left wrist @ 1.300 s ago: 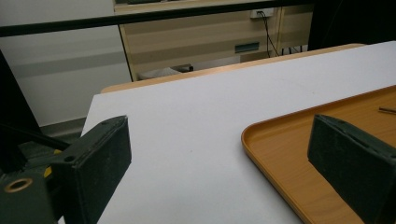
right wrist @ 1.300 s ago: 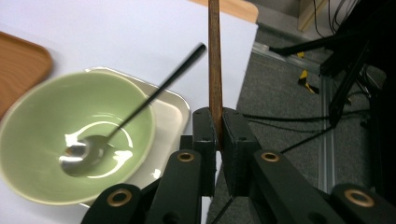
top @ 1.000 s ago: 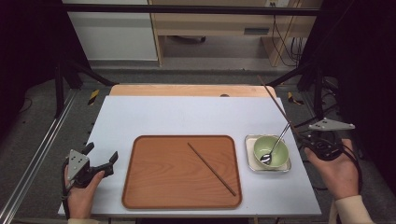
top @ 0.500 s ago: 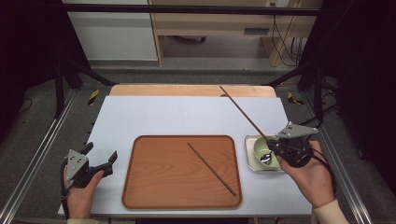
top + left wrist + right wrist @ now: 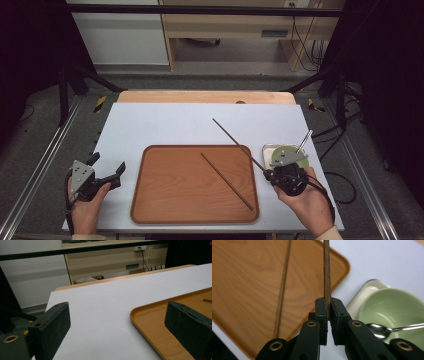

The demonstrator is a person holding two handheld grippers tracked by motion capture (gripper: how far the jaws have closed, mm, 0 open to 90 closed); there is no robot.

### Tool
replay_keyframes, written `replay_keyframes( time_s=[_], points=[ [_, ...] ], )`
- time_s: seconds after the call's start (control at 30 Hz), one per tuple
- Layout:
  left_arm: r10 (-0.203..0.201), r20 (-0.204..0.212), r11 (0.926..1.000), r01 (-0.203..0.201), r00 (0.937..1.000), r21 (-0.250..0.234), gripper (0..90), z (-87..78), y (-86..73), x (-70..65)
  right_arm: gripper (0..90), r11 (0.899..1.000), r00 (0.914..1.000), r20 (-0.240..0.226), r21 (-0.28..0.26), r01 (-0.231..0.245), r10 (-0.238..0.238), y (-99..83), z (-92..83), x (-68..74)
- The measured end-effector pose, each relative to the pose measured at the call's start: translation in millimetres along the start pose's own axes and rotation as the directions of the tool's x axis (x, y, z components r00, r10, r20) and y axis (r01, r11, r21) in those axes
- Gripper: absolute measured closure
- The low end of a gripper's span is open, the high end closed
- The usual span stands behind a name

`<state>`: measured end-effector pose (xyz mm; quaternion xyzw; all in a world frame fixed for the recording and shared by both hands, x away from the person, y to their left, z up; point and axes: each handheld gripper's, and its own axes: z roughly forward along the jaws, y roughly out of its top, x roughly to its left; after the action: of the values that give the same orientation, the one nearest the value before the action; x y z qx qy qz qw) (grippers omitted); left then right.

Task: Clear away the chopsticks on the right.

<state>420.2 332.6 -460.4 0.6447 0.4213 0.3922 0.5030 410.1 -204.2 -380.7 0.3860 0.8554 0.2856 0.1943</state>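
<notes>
wooden chopstick (image 5: 238,144), dark and thin, is clamped at its near end between the right gripper (image 5: 270,173)'s jaws and slants up-left over the tray (image 5: 150,200)'s right corner. the right hand (image 5: 305,197) sits at the table's near right edge, just in front of the green bowl (image 5: 295,156) with its spoon (image 5: 304,140). a second chopstick (image 5: 227,181) lies diagonally on the tray. the left gripper (image 5: 106,169) rests left of the tray, jaws spread wide with nothing between them. since a second ago the right hand has swung inward from beside the bowl, carrying the stick toward the tray; the left has stayed put.
</notes>
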Motion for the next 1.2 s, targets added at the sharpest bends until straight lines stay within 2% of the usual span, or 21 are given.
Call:
replay_keyframes(
  time_s=[0.23,0.43,0.73,0.8,0.83,1.0,1.2],
  points=[
    [-0.002,0.001,1.0,0.002,1.0,0.0,6.1,-0.1,0.0,0.2,85.1,1.0,0.9985,-0.054,0.031,-0.002,0.004,-10.3,14.0,21.9],
    [-0.003,0.001,1.0,0.003,1.0,-0.002,6.2,-0.2,0.2,0.2,85.1,0.999,0.9948,-0.097,0.044,-0.024,0.028,-18.8,21.0,33.8],
    [-0.001,0.003,1.0,0.001,1.0,0.0,6.4,0.1,-0.1,0.2,85.1,0.997,0.9924,-0.116,0.066,-0.034,0.042,-23.4,23.3,40.6],
    [0.0,0.003,1.0,0.0,1.0,0.0,6.4,0.2,0.0,0.0,85.1,0.996,0.9909,-0.126,0.074,-0.039,0.048,-24.8,24.5,44.8],
    [0.0,0.005,1.0,0.0,1.0,0.0,6.3,0.4,0.2,-0.7,85.0,0.994,0.989,-0.132,0.092,-0.055,0.067,-25.9,27.1,49.9],
    [0.003,0.006,1.0,-0.002,1.0,-0.004,6.5,0.6,0.4,-1.3,85.0,0.99,0.9866,-0.145,0.126,-0.056,0.074,-30.6,35.2,60.5],
    [-0.001,0.006,1.0,0.001,1.0,-0.003,6.6,0.6,0.2,-0.8,85.0,0.982,0.9809,-0.146,0.158,-0.105,0.128,-37.4,40.0,68.1]
  ],
)
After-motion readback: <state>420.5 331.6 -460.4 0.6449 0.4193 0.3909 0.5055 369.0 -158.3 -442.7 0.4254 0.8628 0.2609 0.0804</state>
